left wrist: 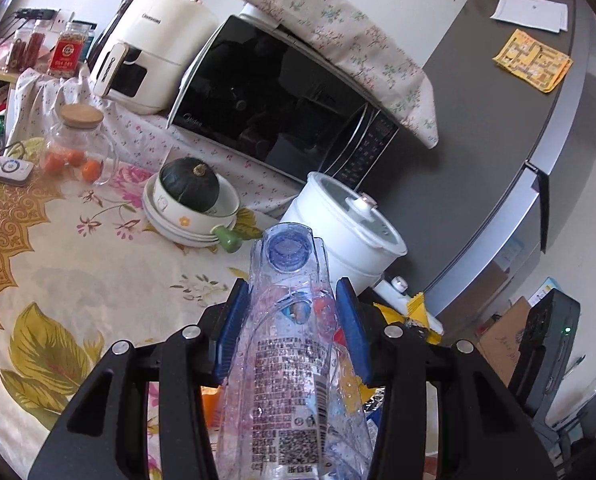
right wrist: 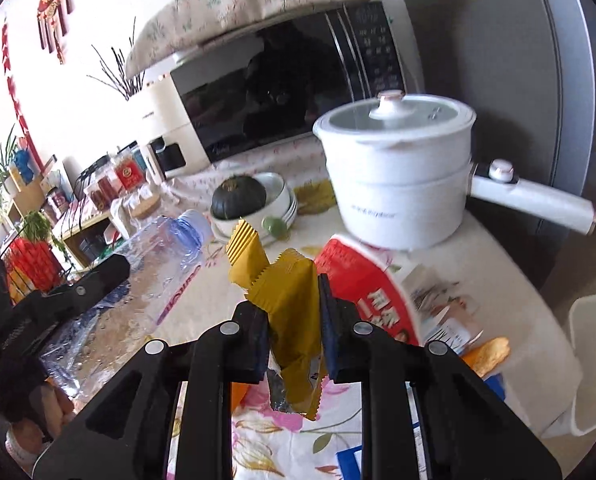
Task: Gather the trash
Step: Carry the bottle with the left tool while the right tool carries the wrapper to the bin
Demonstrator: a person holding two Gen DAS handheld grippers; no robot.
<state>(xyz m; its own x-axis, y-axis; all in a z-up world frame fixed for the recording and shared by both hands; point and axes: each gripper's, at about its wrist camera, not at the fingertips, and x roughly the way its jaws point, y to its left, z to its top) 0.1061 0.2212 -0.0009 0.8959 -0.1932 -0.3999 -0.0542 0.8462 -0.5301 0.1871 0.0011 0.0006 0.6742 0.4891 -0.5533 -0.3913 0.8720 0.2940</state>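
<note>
The left gripper (left wrist: 291, 312) is closed on a crushed clear plastic bottle (left wrist: 285, 360); its blue pads (left wrist: 229, 336) press on both sides of the bottle, and the blue cap (left wrist: 287, 252) points away from the camera, above the table. The right gripper (right wrist: 293, 320) holds a yellow wrapper (right wrist: 285, 292) between its dark pads, and the crumpled wrapper sticks out above and below the fingers. In the right wrist view the bottle is seen at the left, in the other gripper. Just to the right of the right fingers lies a red and white instant noodle cup (right wrist: 362, 280), tilted, close to a white electric pot (right wrist: 398, 168) with a glass lid. Behind, on the flowered tablecloth (left wrist: 77, 248), a dark green pumpkin (left wrist: 189, 184) sits in stacked bowls (left wrist: 185, 224), and further back stands a black microwave (left wrist: 273, 108) under a cloth.
</note>
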